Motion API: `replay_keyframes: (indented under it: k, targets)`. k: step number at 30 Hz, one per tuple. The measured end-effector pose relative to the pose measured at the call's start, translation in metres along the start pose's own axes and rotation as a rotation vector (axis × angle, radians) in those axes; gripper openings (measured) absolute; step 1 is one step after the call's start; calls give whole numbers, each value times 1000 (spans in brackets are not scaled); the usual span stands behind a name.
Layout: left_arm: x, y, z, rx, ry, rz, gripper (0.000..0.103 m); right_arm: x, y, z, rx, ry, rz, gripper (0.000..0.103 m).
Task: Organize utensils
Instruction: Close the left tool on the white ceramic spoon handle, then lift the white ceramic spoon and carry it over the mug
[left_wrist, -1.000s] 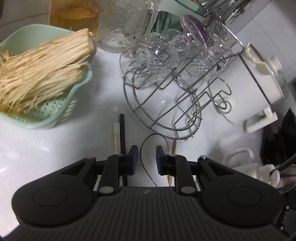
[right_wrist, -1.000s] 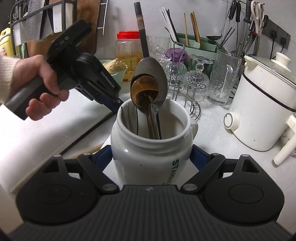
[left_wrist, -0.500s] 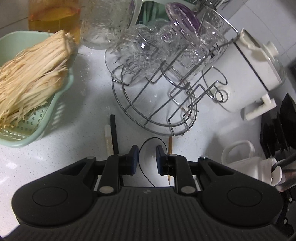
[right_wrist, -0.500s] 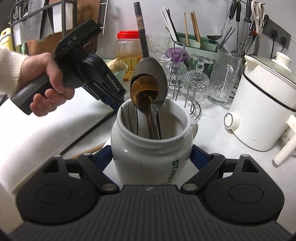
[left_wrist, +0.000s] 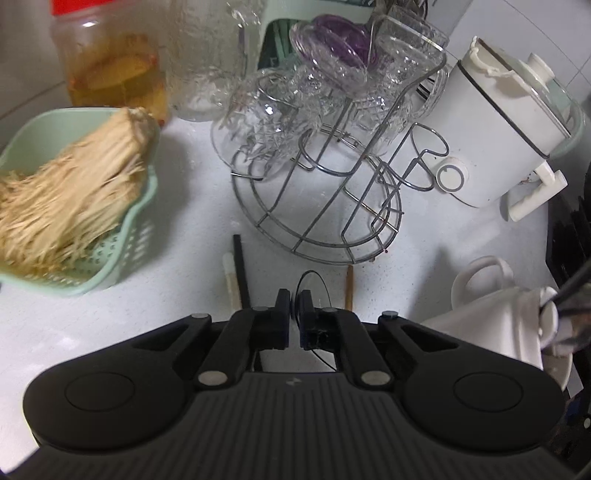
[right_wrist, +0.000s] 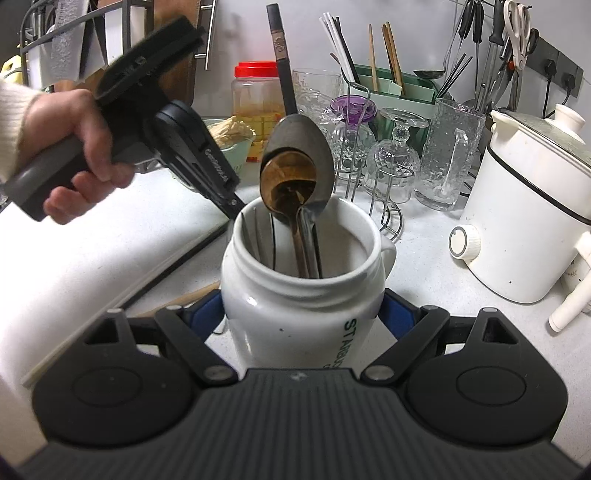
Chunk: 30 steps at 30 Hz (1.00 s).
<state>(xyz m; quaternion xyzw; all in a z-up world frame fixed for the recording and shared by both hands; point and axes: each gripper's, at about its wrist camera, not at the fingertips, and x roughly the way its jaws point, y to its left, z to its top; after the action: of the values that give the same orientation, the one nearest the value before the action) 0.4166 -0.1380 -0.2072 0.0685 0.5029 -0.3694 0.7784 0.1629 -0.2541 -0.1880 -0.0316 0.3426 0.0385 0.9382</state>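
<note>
My right gripper (right_wrist: 303, 317) is shut on a white mug (right_wrist: 295, 295), its blue pads pressed against both sides. In the mug stand a metal spoon (right_wrist: 306, 147), a brown spoon (right_wrist: 288, 181) and a black chopstick (right_wrist: 282, 59). My left gripper (left_wrist: 294, 299) hovers over the counter, its jaws closing almost together with nothing between them. Below it lie a black chopstick (left_wrist: 240, 266), a white chopstick (left_wrist: 228, 280) and a wooden chopstick (left_wrist: 349, 288). In the right wrist view a hand (right_wrist: 74, 147) holds the left gripper (right_wrist: 236, 205) just behind the mug's left rim.
A wire rack (left_wrist: 332, 221) of upturned glasses stands beyond the chopsticks. A green colander (left_wrist: 122, 266) of pale strands sits left, a white cooker (left_wrist: 509, 140) right, a red-lidded jar (left_wrist: 110, 74) behind. A green utensil holder (right_wrist: 391, 88) and hanging tools line the back wall.
The left gripper's jaws went from a finger-wide gap to almost together. It lifted slightly and rolled, so the rack and colander slid lower in its view. The right gripper and mug stayed still.
</note>
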Motion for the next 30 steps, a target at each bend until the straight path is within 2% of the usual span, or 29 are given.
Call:
replay_keyframes:
  k: [9, 19, 30]
  targets:
    - [-47, -3, -24, -75, -102, 138, 5, 6, 0, 5, -7, 7, 2, 91]
    - [-83, -6, -51, -178, -171, 221, 5, 16, 3, 14, -3, 28, 0, 91]
    - [-124, -21, -55, -185, -252, 321, 5, 22, 3, 22, 2, 67, -8, 91]
